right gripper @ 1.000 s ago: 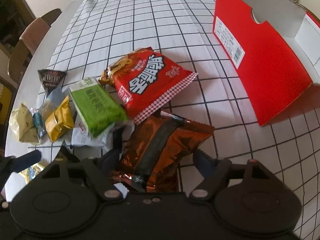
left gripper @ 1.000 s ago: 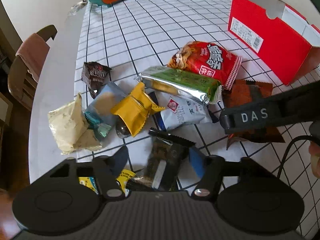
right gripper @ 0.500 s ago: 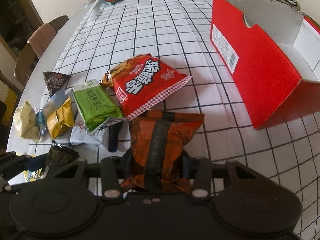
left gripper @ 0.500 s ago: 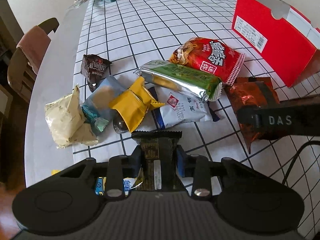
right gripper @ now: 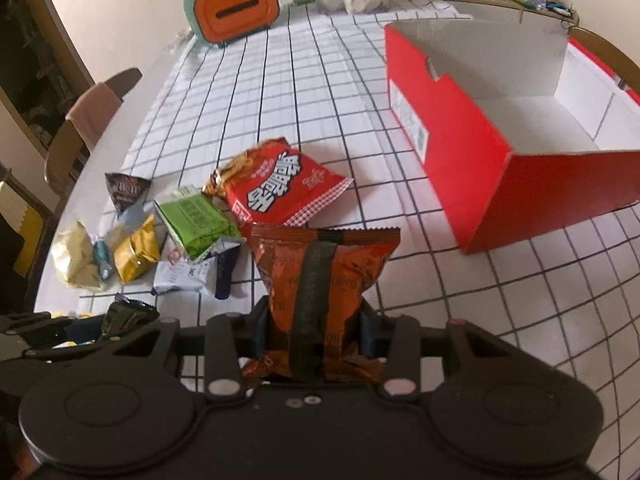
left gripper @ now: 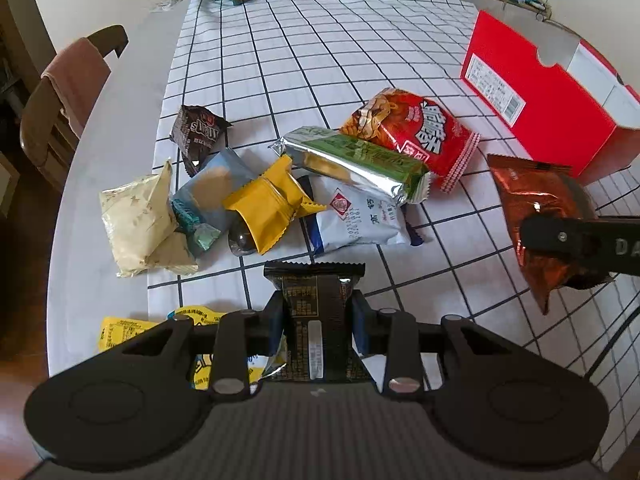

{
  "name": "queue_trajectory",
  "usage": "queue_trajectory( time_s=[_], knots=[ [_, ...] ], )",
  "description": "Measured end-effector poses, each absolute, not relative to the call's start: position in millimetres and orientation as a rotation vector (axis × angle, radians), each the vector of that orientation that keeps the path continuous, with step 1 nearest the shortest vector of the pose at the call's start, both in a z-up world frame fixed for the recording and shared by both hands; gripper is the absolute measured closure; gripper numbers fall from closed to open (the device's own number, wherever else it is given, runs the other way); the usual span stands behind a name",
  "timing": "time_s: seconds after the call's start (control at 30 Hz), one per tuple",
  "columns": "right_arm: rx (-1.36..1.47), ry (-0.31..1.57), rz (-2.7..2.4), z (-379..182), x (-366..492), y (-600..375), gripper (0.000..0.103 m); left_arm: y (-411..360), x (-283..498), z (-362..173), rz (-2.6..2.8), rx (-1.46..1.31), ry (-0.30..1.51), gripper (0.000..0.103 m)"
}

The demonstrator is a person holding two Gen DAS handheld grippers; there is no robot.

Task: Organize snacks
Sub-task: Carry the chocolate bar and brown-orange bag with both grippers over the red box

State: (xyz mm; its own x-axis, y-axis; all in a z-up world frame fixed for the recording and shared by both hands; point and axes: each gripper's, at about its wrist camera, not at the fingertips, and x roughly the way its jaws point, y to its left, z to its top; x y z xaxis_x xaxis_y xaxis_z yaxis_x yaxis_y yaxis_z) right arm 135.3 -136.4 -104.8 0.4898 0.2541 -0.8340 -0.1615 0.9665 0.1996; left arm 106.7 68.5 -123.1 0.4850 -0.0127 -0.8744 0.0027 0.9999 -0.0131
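The left gripper (left gripper: 318, 320) is squeezed tight on a small dark crinkly snack packet (left gripper: 316, 312) and holds it up above the checked tablecloth (left gripper: 280, 60). The right gripper (right gripper: 316, 330) is squeezed tight on a shiny orange-brown foil snack bag (right gripper: 324, 276), also lifted off the cloth.

The big red cardboard box (right gripper: 460, 152) with white inside is open. As far as its inside shows, nothing is in it, so the job looks only just begun. I think both held snacks are meant to go there next.

Lots of snacks lie left of the box. Nearest to it is a red noodle-snack bag (right gripper: 280, 188). A green and silver foil bar (left gripper: 352, 164) leans against that bag. Farther from the box are a white and blue pouch (left gripper: 356, 220), a yellow pillow-shaped wrapper (left gripper: 272, 204), a cream crumpled bag (left gripper: 140, 220) and a small brown candy packet (left gripper: 198, 134). A yellow printed packet (left gripper: 132, 330) peeks out under the left gripper.
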Motion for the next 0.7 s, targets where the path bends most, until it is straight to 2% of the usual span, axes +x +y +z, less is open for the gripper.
queue_trajectory(
  time_s=[0.37, 0.7],
  knots=[
    [0.113, 0.962, 0.290, -52.4, 125.8, -177.3, 0.062, 44.2, 108.3, -71.5, -0.005, -0.047, 1.005, 0.070],
    [0.084, 0.898, 0.303, -19.2, 154.6, -241.9, 0.062, -18.5, 135.3, -25.1, -0.041, -0.071, 0.945, 0.070]
  ],
)
